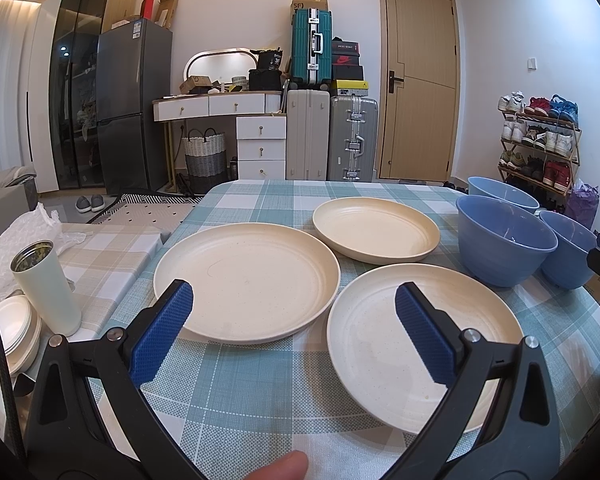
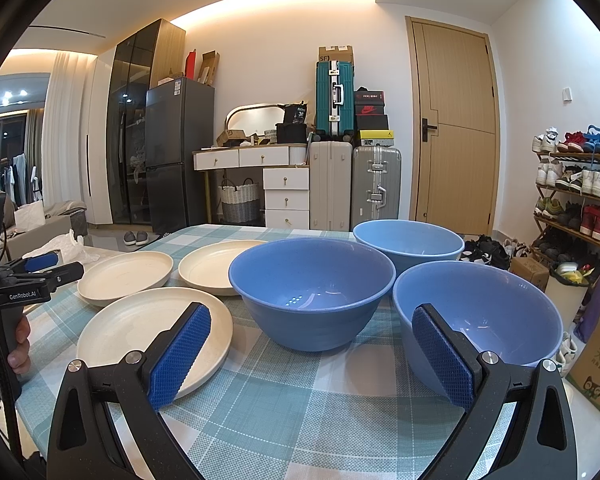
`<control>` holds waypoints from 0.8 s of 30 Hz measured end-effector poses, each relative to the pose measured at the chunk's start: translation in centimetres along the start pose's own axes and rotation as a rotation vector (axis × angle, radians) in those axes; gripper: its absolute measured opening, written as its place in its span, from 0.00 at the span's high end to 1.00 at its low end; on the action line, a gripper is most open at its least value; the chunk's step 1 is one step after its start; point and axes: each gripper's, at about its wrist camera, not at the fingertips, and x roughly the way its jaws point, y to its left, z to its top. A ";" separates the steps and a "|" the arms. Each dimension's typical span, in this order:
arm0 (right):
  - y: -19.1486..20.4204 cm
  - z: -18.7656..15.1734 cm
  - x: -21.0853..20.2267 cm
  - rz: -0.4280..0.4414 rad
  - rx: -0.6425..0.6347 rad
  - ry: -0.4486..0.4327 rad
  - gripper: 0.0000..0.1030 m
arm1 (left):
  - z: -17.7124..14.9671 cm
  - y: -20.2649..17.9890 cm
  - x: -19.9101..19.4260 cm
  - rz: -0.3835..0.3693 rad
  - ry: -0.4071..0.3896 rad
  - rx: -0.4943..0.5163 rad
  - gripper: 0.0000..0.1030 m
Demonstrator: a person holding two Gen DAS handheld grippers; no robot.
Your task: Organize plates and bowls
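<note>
Currently on the teal-and-white checked tablecloth (image 1: 236,400): three cream speckled round plates and three blue round plastic bowls, all lying separately, none stacked.

Left gripper (image 1: 294,332): black frame, blue ribbed pads, jaws spread wide and holding nothing, raised above the cloth. Left cream plate (image 1: 246,282) lies just ahead of the left jaw, its near rim behind that pad. Near cream plate (image 1: 416,352) lies under and beyond the right jaw. Far cream plate (image 1: 376,234) sits ahead, past the gap between the jaws, close to the other two; contact cannot be told. A fingertip (image 1: 278,468) shows at the bottom edge.

Right gripper (image 2: 312,354): same build, jaws spread wide, empty. Middle blue bowl (image 2: 312,292) stands upright straight ahead between the jaws. Near blue bowl (image 2: 480,316) stands behind the right jaw, just beside the middle bowl. Far blue bowl (image 2: 408,242) stands beyond both. The near cream plate sits behind the left jaw in this view.

Off to the left jaw's outer side, on an adjoining beige checked surface: a pale green cylindrical tumbler (image 1: 46,286), open-topped, and a stack of small white dishes (image 1: 8,330).
</note>
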 end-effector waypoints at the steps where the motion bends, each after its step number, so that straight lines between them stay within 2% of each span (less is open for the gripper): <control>1: 0.0 0.0 0.0 0.000 0.002 0.000 0.00 | 0.0 0.0 0.0 0.001 0.000 -0.001 0.02; 14: 0.7 0.5 0.4 -0.006 -0.026 0.057 0.00 | -0.1 0.4 -0.1 0.013 -0.009 0.014 0.02; 18: 1.0 0.3 0.9 0.008 -0.047 0.085 0.00 | 0.5 0.2 -0.6 -0.011 -0.017 0.001 0.02; 24: 1.7 1.6 0.3 0.019 -0.074 0.089 0.00 | 1.6 0.0 -1.7 0.008 -0.026 0.016 0.02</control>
